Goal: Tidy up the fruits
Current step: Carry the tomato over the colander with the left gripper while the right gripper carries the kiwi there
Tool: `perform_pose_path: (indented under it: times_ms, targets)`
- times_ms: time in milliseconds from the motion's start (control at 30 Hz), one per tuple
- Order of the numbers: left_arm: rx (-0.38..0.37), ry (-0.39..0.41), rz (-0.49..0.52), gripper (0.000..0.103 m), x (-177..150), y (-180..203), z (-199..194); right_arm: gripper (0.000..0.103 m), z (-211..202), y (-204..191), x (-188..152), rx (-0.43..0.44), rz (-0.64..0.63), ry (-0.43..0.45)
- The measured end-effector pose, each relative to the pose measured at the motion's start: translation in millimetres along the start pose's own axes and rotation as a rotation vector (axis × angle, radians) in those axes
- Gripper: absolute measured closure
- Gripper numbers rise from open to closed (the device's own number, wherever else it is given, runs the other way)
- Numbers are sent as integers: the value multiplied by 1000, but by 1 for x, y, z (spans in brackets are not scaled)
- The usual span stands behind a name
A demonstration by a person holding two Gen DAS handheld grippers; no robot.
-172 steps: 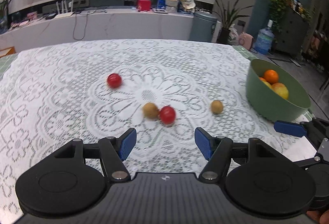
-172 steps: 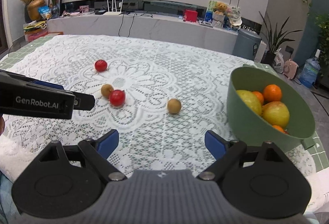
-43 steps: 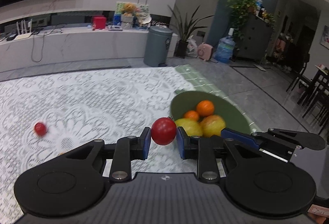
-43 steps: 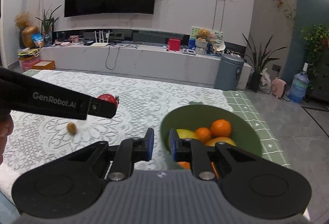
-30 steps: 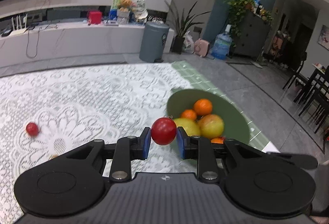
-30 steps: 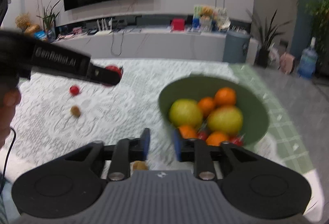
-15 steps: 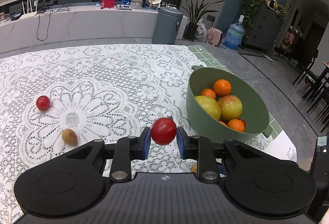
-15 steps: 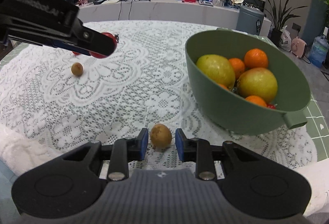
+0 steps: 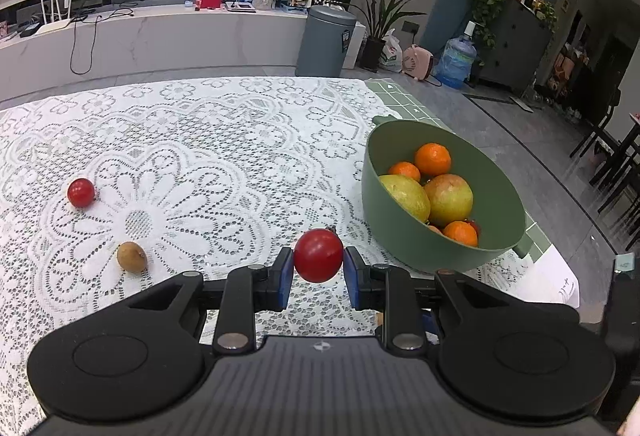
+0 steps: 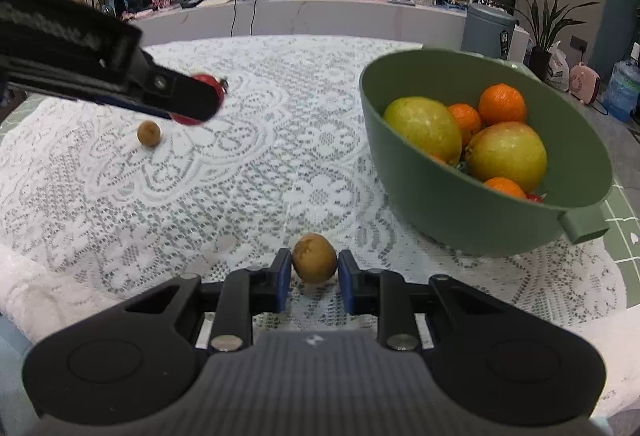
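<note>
Between the right hand-held gripper pads, a brown fruit

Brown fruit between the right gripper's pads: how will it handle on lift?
The brown fruit is small and roundish, so it probably rolls if it slips from the right gripper. Its matte, rough-looking skin should grip fairly well. It looks light; the lace tablecloth may slow rolling.

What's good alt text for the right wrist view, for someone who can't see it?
The right gripper is shut on a small brown fruit on a white lace tablecloth. To its right stands a green bowl of oranges and larger yellow-green fruit; at upper left, the left gripper holds a red fruit above the cloth, with another brown fruit lying nearby.
</note>
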State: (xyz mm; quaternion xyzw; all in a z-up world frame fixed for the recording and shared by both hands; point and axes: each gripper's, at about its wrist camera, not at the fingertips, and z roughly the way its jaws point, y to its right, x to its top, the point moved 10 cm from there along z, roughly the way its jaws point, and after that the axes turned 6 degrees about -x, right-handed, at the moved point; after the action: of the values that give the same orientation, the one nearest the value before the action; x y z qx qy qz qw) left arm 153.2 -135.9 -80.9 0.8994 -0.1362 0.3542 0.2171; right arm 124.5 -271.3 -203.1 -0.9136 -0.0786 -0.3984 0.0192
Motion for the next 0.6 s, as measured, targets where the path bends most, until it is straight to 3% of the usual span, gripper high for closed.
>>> perform_pose_path:
  times_ms: [200,400,600]
  targets:
    - [-20,6,44,73,9,14,-1,81,-31,11,27,28,1,55]
    - [-48,22,82,73,27,36,2,81,-53,37,59,-5,-34,111]
    - [-87,17,116,73,43,59,14,81,-56,71,82,-61,-66,104]
